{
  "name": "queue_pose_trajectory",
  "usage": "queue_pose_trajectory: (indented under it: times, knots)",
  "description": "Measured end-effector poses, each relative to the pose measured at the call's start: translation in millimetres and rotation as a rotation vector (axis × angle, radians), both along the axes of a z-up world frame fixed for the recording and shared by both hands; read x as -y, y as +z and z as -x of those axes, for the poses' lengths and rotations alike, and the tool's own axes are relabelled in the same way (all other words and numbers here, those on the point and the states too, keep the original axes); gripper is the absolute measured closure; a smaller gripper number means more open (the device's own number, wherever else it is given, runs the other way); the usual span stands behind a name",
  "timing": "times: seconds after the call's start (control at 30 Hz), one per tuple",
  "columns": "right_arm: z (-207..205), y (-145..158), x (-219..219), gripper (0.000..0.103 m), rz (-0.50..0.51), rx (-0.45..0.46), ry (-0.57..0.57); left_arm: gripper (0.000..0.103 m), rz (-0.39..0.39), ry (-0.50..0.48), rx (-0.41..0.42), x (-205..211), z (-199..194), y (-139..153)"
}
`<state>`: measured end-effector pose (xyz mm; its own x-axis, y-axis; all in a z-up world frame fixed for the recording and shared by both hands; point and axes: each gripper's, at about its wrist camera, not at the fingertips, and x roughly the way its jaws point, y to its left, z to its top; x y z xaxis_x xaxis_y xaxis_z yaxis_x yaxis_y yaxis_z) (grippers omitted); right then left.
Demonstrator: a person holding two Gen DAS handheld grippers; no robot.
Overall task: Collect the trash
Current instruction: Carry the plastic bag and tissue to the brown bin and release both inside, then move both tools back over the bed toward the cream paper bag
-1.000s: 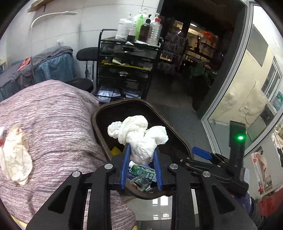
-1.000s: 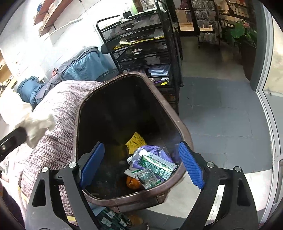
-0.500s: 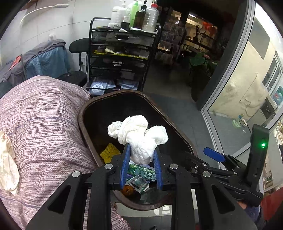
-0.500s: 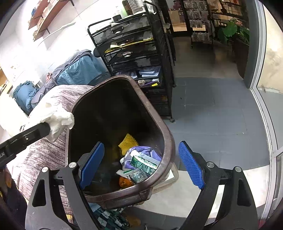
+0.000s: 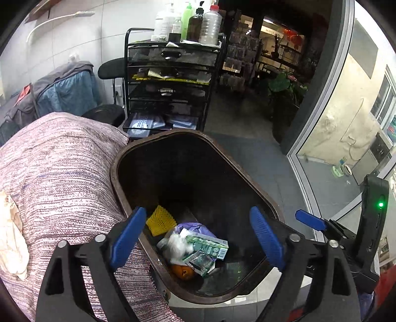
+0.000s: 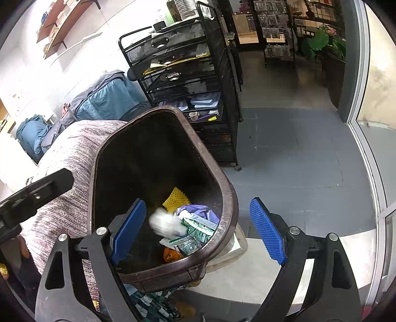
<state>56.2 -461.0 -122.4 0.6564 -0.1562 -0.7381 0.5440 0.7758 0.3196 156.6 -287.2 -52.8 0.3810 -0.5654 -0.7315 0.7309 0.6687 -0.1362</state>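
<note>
While its jaws are opening, the left gripper (image 5: 196,237) hangs over the mouth of the dark brown trash bin (image 5: 118,173) with nothing between its blue pads (image 5: 127,236). A crumpled white tissue wad (image 5: 177,244) lies at the bottom of the bin among other rubbish: a green-and-white carton (image 5: 209,245), a yellow foam net (image 5: 159,219), a purple bag (image 5: 198,228) and an orange fruit (image 5: 183,271). From the right wrist camera the wad (image 6: 165,223) looks blurred, just above the carton (image 6: 200,226). The right gripper (image 6: 195,232) stands released and empty, its left pad (image 6: 127,231) inside the bin's rim (image 6: 229,198) and its right pad outside it, over the grey floor (image 6: 297,161). Beside the bin on the left sits a bed covered in pinkish woven fabric (image 5: 57,173), on which another crumpled cream wrapper (image 5: 11,240) rests near the edge of view. Behind the bin stands a black mesh drawer cart (image 5: 170,81) topped with bottles (image 5: 195,22).
</note>
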Motion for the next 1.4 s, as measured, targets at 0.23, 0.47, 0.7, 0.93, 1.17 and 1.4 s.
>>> queue_pose_trajectory:
  times: [0.23,0.47,0.7,0.93,1.17,1.4]
  knots:
    - [-2.3,1.1,-4.2,0.016,0.003,0.001,0.008,0.008,0.027,0.026,0.059,-10.5,8.1,15.7]
    - [-7.8,3.0,-10.2,0.016,0.003,0.006,0.022,0.006,0.049,0.049,0.100,-26.5,16.3,26.9]
    - [-13.7,8.4,-21.6,0.016,0.010,0.021,0.051,0.006,0.064,0.098,0.119,-51.8,20.0,33.3]
    - [-24.3,15.3,-38.0,0.016,0.018,0.033,0.095,0.006,0.076,0.162,0.129,-83.4,21.0,34.6]
    - [-40.0,27.1,-64.4,0.016,0.033,0.054,0.168,0.006,0.073,0.246,0.132,-123.5,18.0,32.7]
    - [-59.2,40.8,-100.6,0.016,0.053,0.076,0.263,0.006,0.045,0.345,0.113,-173.5,10.2,21.6]
